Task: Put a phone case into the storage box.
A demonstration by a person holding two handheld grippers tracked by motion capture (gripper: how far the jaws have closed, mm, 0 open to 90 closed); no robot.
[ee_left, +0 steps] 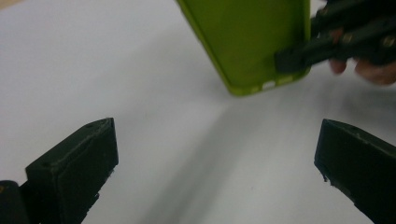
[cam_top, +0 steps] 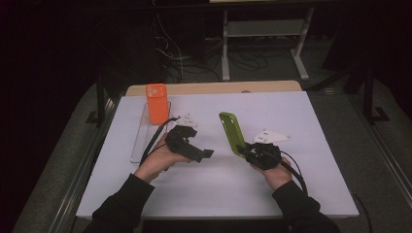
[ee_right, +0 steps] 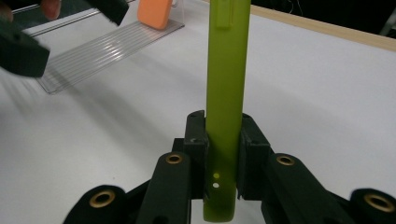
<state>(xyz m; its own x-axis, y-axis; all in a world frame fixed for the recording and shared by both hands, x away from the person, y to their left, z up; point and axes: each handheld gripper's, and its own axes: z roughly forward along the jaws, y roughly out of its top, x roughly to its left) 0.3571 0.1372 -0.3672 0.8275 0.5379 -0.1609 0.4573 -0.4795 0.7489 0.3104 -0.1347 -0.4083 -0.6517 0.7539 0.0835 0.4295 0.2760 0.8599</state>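
Note:
A lime-green phone case (cam_top: 232, 133) is held edge-up above the white table, with my right gripper (cam_top: 244, 151) shut on its lower end. In the right gripper view both jaws clamp the thin case (ee_right: 225, 93) between them, gripper (ee_right: 223, 140). My left gripper (cam_top: 203, 155) hovers just left of the case, jaws wide apart with nothing between them. In the left gripper view (ee_left: 215, 154) the green case (ee_left: 247, 37) hangs ahead, pinched by the other gripper's jaw. An orange phone case (cam_top: 156, 103) leans upright at the far end of a clear ribbed rack (cam_top: 141, 138).
The white table top (cam_top: 291, 121) ends in a wooden strip (cam_top: 214, 88) at the far edge. The clear rack (ee_right: 102, 49) lies left of centre with the orange case (ee_right: 156, 13) on it. Dark floor, cables and table legs lie beyond.

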